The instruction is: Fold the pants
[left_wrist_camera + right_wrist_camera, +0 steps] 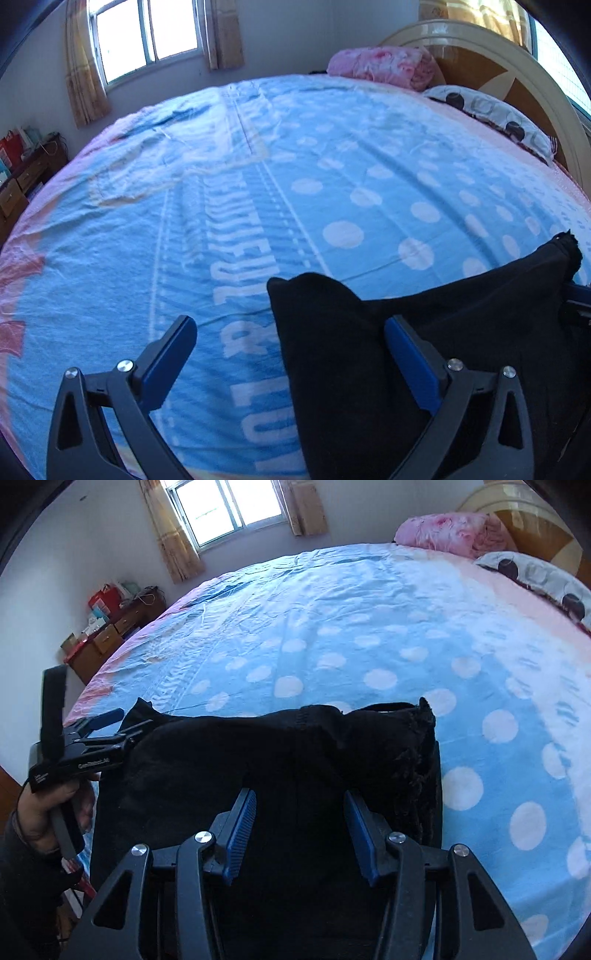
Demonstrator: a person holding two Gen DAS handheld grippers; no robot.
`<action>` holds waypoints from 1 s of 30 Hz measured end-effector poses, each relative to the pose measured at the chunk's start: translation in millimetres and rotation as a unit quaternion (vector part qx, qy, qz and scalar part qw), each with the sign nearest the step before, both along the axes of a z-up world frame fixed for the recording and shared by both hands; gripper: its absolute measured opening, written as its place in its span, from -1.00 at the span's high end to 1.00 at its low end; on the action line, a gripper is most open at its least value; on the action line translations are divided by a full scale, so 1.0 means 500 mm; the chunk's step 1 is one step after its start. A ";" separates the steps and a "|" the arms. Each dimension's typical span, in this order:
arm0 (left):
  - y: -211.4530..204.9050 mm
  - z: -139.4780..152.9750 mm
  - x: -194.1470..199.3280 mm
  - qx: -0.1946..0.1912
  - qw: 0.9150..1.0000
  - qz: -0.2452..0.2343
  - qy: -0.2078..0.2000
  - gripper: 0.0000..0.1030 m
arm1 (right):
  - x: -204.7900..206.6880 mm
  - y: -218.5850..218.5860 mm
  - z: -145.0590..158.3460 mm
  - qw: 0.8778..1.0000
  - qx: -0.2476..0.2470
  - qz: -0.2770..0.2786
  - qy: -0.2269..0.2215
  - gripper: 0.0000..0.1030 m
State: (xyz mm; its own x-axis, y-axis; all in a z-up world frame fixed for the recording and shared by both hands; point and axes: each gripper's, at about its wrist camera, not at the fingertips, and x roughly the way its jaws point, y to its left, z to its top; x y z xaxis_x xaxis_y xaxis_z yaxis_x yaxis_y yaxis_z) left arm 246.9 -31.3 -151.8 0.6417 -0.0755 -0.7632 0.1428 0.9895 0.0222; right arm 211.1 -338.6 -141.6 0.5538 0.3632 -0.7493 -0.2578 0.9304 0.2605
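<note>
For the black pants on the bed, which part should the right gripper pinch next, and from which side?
Probably the fuzzy far-right corner of the black pants. It stands up a little off the blue dotted bedspread with bare cover beyond it, so a finger could slide under. The right gripper, jaws open over the dark cloth, would come in from the near edge. The left gripper is open at the other corner.

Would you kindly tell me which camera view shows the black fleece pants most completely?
The right wrist view: the black fleece pants lie across the frame's middle, with the upper edge and both top corners visible. The left wrist view shows only one end, cut off at the right and bottom edges and partly hidden behind a finger.
</note>
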 end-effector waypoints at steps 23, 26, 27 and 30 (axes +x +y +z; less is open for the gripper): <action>0.037 0.053 -0.180 -0.052 0.997 0.025 -0.046 -1.00 | -0.038 0.044 0.093 0.998 -0.009 0.017 -0.059 -0.11; 0.015 0.021 -0.203 -0.052 0.998 0.017 -0.028 -1.00 | -0.026 0.103 0.091 0.996 -0.009 0.070 -0.056 -0.13; 0.012 0.013 -0.203 -0.051 0.998 0.019 -0.024 -1.00 | -0.016 0.127 0.077 0.995 -0.006 0.093 -0.042 -0.13; 0.018 -0.005 -0.193 -0.069 0.997 0.028 -0.015 -1.00 | 0.013 0.158 0.034 0.994 -0.027 0.102 -0.006 -0.13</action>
State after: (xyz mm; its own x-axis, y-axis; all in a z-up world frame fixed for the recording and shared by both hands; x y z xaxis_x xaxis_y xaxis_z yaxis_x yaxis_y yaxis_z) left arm 150.3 -22.1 -154.3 0.6708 -0.1423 -0.7279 0.0892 0.9898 -0.1114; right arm 217.7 -259.3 -124.4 0.4822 0.4293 -0.7637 -0.4460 0.8706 0.2077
